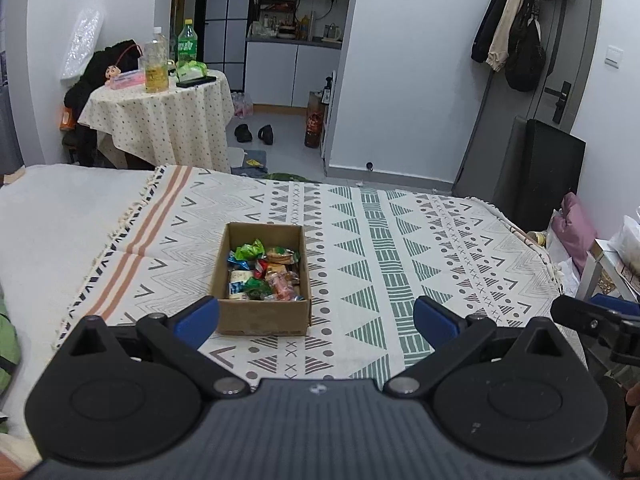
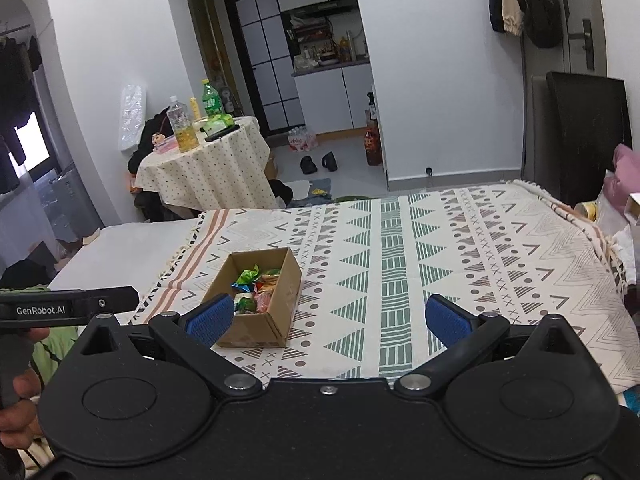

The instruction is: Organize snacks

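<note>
wrapped snacks (image 1: 264, 274) all inside cardboard box (image 1: 262, 318); left gripper (image 1: 316, 320) and right gripper (image 2: 328, 320) spread empty, near box; sorting looks done, next: withdraw.

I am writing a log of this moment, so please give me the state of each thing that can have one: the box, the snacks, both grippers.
cardboard box: open at the top, upright on the patterned blanket.
snacks: wrapped, piled inside the box.
left gripper: open, holding nothing.
right gripper: open, holding nothing.
</note>
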The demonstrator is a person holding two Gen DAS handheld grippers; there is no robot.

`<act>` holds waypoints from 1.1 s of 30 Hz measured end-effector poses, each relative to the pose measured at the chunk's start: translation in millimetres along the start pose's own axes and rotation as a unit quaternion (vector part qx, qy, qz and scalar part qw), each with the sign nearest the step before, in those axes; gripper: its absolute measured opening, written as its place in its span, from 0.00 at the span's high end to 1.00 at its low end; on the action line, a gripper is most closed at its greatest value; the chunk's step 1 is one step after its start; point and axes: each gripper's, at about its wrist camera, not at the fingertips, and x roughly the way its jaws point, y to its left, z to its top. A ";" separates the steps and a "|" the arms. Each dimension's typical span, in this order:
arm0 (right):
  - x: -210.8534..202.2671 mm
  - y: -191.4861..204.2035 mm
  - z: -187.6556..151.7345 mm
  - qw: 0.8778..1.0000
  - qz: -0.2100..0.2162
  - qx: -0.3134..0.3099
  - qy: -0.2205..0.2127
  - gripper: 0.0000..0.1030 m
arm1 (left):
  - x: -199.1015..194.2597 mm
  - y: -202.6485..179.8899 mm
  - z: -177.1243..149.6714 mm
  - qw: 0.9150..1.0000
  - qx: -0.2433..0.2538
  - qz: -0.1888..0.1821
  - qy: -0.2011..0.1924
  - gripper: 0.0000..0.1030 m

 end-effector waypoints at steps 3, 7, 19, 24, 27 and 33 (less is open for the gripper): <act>-9.0 6.7 -4.2 1.000 0.003 -0.015 -0.007 0.00 | -10.5 1.8 -3.4 1.000 0.006 0.004 -0.007 0.00; -19.3 12.4 -8.7 1.000 0.009 -0.021 -0.013 0.00 | -21.3 3.9 -10.1 1.000 0.007 0.004 -0.012 0.00; -34.5 22.6 -19.8 0.999 0.010 -0.038 -0.017 0.00 | -38.6 2.9 -24.0 1.000 0.014 -0.003 -0.019 0.00; -33.6 22.5 -21.9 0.999 0.006 -0.036 -0.013 0.00 | -38.7 4.4 -27.2 1.000 0.013 -0.001 -0.017 0.00; -33.9 22.4 -23.4 0.999 0.006 -0.034 -0.014 0.00 | -38.4 5.7 -27.8 1.000 0.012 0.000 -0.016 0.00; -34.3 22.3 -25.0 0.999 0.003 -0.033 -0.013 0.00 | -34.1 7.9 -27.7 1.000 0.010 0.002 -0.011 0.00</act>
